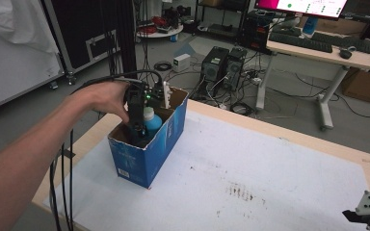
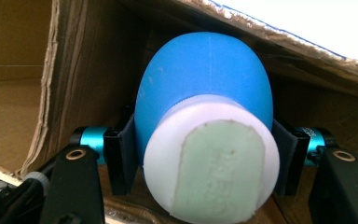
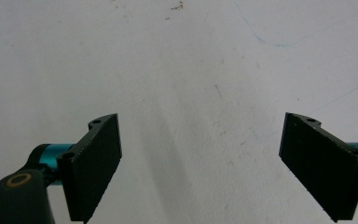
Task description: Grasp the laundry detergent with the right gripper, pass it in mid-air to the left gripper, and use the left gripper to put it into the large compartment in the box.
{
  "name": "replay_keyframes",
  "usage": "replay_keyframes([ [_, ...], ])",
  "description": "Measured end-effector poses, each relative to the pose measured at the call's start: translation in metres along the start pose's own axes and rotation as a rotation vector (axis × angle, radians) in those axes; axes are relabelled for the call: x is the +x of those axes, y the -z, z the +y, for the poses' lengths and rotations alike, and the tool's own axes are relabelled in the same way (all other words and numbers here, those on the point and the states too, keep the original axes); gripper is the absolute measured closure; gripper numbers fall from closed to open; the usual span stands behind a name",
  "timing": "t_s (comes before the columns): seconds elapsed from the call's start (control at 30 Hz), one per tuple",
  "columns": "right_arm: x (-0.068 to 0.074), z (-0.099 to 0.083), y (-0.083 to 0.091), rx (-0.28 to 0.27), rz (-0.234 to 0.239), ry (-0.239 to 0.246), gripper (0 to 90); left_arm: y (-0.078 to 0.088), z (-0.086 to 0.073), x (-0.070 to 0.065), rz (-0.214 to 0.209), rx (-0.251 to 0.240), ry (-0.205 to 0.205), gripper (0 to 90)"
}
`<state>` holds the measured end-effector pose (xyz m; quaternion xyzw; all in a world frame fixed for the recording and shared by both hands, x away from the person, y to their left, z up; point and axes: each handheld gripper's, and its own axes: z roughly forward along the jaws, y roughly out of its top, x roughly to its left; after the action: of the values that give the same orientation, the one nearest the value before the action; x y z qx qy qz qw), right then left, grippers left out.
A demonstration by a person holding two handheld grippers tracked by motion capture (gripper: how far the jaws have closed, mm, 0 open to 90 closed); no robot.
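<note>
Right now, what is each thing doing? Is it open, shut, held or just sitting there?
Blue bottle: white cap on, upright inside the box, held.
Left gripper: fingers shut on the blue bottle, reaching down into the box.
Cardboard box: top open, standing on the table.
Right gripper: fingers wide open, nothing between them, over the white table cover.
Table: white cover with dark smudges.

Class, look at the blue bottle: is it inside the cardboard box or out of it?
Inside. The blue bottle sits within the cardboard box, walls around it, gripped by the left tongs.
</note>
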<state>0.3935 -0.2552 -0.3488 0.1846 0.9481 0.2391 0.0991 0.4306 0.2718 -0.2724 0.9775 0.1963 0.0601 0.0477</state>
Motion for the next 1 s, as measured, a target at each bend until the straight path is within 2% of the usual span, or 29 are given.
replay_keyframes([
  [0.27, 0.0008, -0.0001, -0.002, 0.002, 0.0, -0.001, 12.1, -0.0017, 0.0003, 0.0003, 0.0, -0.003, 0.01, 37.8],
  [0.5, 0.0004, -0.001, -0.0014, -0.001, 0.0, -0.002, 12.1, -0.0015, 0.0006, 0.001, 0.008, -0.003, 0.037, 37.3],
  [0.8, 0.0003, -0.0026, -0.0012, -0.006, 0.005, -0.007, 12.1, -0.0012, 0.0004, 0.0015, 0.004, -0.005, 0.039, 37.2],
  [0.93, 0.0009, -0.0021, -0.0017, -0.006, 0.004, -0.004, 12.1, -0.0011, 0.0009, 0.0018, 0.005, -0.015, 0.068, 31.8],
  [1.0, 0.0014, -0.0019, -0.002, -0.004, 0.006, -0.008, 12.1, -0.0006, 0.0011, 0.0021, 0.007, -0.015, 0.065, 31.3],
])
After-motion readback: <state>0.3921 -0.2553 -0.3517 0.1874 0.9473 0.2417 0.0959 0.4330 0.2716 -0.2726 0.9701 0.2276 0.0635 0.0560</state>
